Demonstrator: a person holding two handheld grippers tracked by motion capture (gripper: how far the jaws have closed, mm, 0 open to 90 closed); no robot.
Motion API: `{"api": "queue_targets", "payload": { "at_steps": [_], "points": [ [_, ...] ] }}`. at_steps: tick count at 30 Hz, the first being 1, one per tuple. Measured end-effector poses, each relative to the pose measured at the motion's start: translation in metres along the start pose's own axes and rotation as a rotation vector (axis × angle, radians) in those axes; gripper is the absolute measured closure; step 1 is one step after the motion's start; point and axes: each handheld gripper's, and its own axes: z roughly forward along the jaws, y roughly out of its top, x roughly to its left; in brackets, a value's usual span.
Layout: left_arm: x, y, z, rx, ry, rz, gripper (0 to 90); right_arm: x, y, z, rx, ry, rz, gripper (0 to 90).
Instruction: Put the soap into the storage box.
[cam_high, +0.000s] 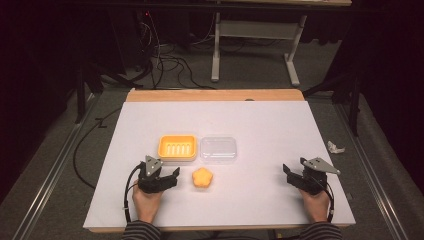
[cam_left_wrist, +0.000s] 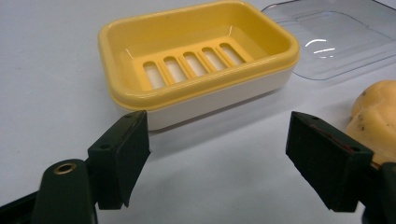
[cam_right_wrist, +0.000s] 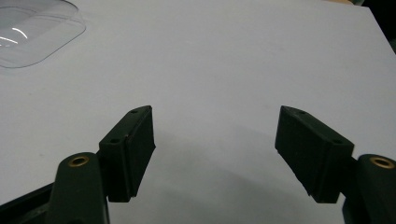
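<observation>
I hold my left gripper (cam_high: 161, 176) low over the white worktop (cam_high: 270, 120), its jaws spread wide with nothing between them. In the left gripper view those jaws frame the yellow soap dish (cam_left_wrist: 196, 60), which sits flat just ahead of them: a yellow slotted tray nested in a white base, with five slots in its floor and nothing lying in it. Beside the dish, touching or nearly touching its side, lies the clear plastic lid (cam_high: 218, 149), flat on the worktop. The yellow soap (cam_high: 202, 177), a lumpy rounded bar, rests on the worktop just to the right of my left gripper and in front of the seam between dish and lid; in the left gripper view it sits close against the outer side of the right-hand jaw, though I cannot tell whether it touches.

My right gripper (cam_high: 300, 176) is well apart from all this, near the right edge of the worktop, its jaws likewise spread and holding nothing. In the right gripper view they look across bare white surface, with a corner of the clear lid far off at the upper left.
</observation>
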Motion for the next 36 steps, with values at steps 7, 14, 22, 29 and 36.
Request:
{"api": "queue_targets", "payload": {
  "at_steps": [7, 14, 22, 29, 36],
  "points": [
    [-0.001, 0.000, 0.000, -0.001, 0.002, 0.011, 21.6, 0.000, 0.000, -0.001, -0.006, -0.002, 0.014, 28.8],
    [-0.002, 0.002, -0.002, -0.008, -0.037, -0.026, 21.5, 0.000, 0.000, -0.001, -0.009, -0.001, 0.008, 28.8],
    [-0.007, 0.007, -0.006, -0.002, -0.067, -0.032, 21.6, 0.000, 0.000, -0.001, -0.010, -0.001, 0.008, 28.8],
    [-0.011, 0.008, -0.008, 0.011, -0.087, -0.025, 21.5, 0.000, 0.000, -0.001, -0.009, -0.003, 0.006, 28.9],
    [-0.017, 0.012, -0.012, -0.003, -0.113, -0.014, 21.0, 0.000, 0.000, 0.000, -0.006, -0.001, 0.007, 28.9]
  ]
}}
